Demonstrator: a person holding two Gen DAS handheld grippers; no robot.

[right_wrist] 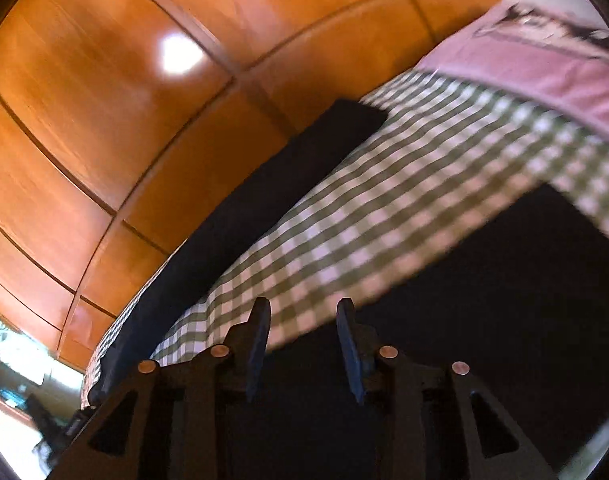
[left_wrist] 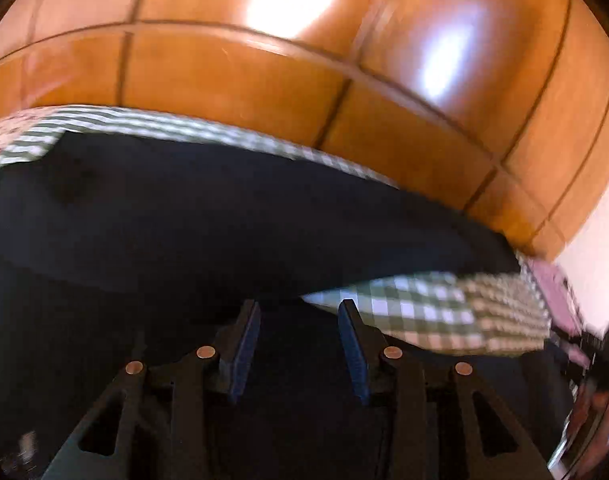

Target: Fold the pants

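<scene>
Dark navy pants (left_wrist: 224, 208) lie spread on a green-and-white checked cloth (left_wrist: 444, 312). In the left wrist view my left gripper (left_wrist: 300, 308) hovers just above the dark fabric, its jaws apart with nothing between them. In the right wrist view one pant leg (right_wrist: 264, 208) runs as a dark strip along the bed's far edge, and more dark fabric (right_wrist: 504, 300) fills the lower right. My right gripper (right_wrist: 304, 306) is open over the border of the checked cloth (right_wrist: 384, 208) and the dark fabric. Both views are motion-blurred.
A glossy orange-brown wooden panel wall (left_wrist: 264, 72) rises right behind the bed and also shows in the right wrist view (right_wrist: 104, 120). A pink cloth (right_wrist: 544, 68) lies at the bed's far right. A pale wall (left_wrist: 596, 240) stands at the right.
</scene>
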